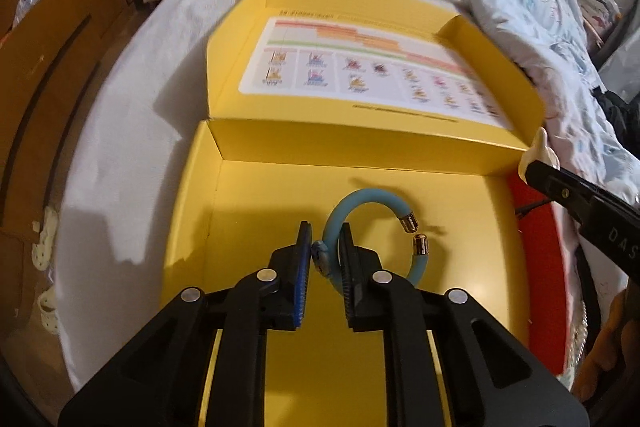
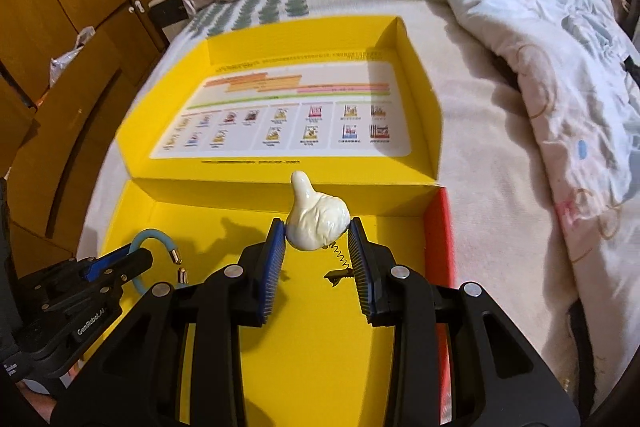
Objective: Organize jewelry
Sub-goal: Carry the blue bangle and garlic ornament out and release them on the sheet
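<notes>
On a bed spread with rumpled quilts, a yellow box lies open, its lid folded back toward the top of the frame, as two pieces of jewelry are lifted over its tray. The left hand-held gripper is pinched on the blue bangle, its jaws nearly together on the band at lower centre of the left wrist view; the bangle's two gold end caps hang free to the right, above the box floor. The right hand-held gripper clamps a cream thumbs-up charm at the centre of its own view, the thumb pointing up past the fingertips, while a thin coiled wire and dark clip dangle beneath. To do this step well, it appears wise to hold both grips firm and carry the pieces slowly and apart, so the dangling clip does not snag the bangle or the box wall.
</notes>
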The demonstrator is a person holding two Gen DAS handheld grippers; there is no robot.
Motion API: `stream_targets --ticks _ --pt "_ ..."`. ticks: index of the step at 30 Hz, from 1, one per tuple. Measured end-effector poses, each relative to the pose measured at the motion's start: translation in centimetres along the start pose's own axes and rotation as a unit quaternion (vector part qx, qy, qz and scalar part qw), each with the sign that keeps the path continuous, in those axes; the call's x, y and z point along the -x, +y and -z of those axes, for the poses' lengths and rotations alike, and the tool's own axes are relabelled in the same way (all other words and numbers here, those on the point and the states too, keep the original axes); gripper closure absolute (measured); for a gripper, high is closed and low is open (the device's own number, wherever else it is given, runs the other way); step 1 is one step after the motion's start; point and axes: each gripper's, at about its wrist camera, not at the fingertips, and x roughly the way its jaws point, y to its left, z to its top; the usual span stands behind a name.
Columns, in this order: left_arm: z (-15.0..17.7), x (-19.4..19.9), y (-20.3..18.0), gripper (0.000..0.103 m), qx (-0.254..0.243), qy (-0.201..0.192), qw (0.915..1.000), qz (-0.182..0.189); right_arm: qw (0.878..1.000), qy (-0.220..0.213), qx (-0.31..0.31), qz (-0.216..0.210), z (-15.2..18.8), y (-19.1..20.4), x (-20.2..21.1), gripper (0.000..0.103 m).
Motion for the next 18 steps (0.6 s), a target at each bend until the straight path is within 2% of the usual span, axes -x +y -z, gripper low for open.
stream_targets --ticks 4,9,15,18 --pt "1.3 4.0 -1.0 0.088 -0.02 -0.024 0.9995 -0.005 1.0 -0.016 0.003 -0.003 0.5 0.4 3.6 0.07" --pt "4.4 8.6 -1.5 0.089 -0.027 -0.044 0.9986 -0.005 0.999 -0.035 0.006 -0.009 2.2 1.2 8.4 0.07" --pt "9.9 12.6 -1.8 0.089 -0.038 -0.06 0.9975 -0.005 0.997 -0.065 0.004 -0.033 7.3 2.4 14.9 0.07" --pt "13.0 13.7 -2.0 0.089 -0.047 -0.061 0.997 -0.001 0.997 -0.068 0.014 -0.033 10.1 3.2 16.6 0.07"
